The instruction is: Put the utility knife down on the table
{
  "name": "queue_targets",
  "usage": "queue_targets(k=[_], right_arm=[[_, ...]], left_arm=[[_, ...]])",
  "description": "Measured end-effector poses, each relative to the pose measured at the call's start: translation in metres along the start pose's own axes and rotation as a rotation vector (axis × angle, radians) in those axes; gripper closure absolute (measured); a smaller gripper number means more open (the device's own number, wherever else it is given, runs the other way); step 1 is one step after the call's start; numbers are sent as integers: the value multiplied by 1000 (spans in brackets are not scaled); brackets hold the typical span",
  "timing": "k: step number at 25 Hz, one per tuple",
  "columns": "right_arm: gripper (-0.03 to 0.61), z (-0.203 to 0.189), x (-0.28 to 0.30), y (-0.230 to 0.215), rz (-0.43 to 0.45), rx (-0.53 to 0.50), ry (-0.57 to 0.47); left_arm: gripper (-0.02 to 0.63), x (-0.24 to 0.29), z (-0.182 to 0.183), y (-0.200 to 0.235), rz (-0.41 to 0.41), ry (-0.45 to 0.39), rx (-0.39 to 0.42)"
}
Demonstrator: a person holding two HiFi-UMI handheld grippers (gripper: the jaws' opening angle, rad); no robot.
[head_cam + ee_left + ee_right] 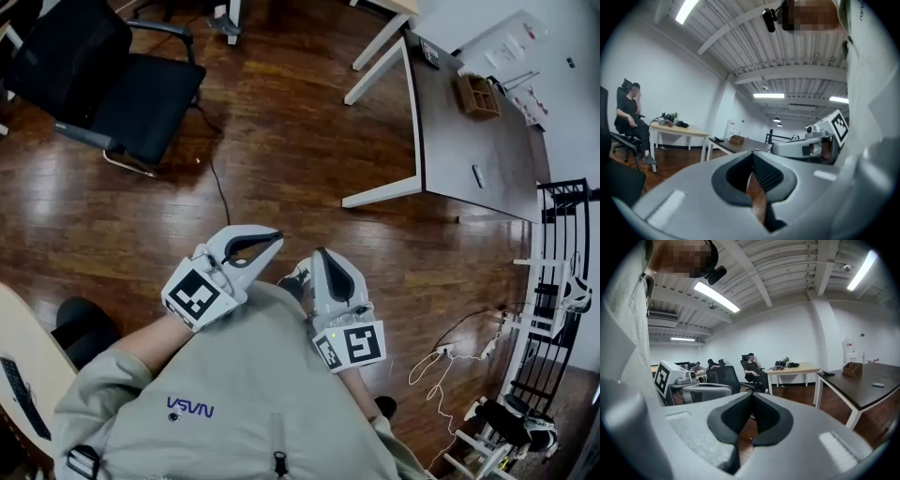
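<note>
In the head view both grippers sit close in front of the person's torso, over the wooden floor. My left gripper [277,238] is shut with nothing between its pads; its tips meet in the left gripper view [752,154]. Beside it, my right gripper [321,251] is likewise shut and empty, with its tips together in the right gripper view [751,394]. A small grey oblong thing, possibly the utility knife [478,175], lies on the dark table [450,141] at the upper right, far from both grippers. It also shows as a small grey thing [878,385] in the right gripper view.
A wooden box [477,96] stands on the dark table. A black office chair [103,84] is at the upper left, with a cable [217,178] on the floor. A black rack [562,281] stands at the right. People sit by a light wooden table [792,369].
</note>
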State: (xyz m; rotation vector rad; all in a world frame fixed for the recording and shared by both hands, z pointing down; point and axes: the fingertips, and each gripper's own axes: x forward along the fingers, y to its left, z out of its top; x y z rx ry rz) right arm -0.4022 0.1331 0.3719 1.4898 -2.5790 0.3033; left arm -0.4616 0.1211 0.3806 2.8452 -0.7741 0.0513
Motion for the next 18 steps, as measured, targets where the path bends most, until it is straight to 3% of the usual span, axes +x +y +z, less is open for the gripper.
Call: queue_targets(k=[10, 18], right_arm=[[580, 9, -12, -27, -43, 6, -20], [580, 11, -11, -32, -41, 1, -23]], left_arm=[[612, 28, 8, -11, -52, -9, 16], [612, 31, 13, -8, -33, -29, 4]])
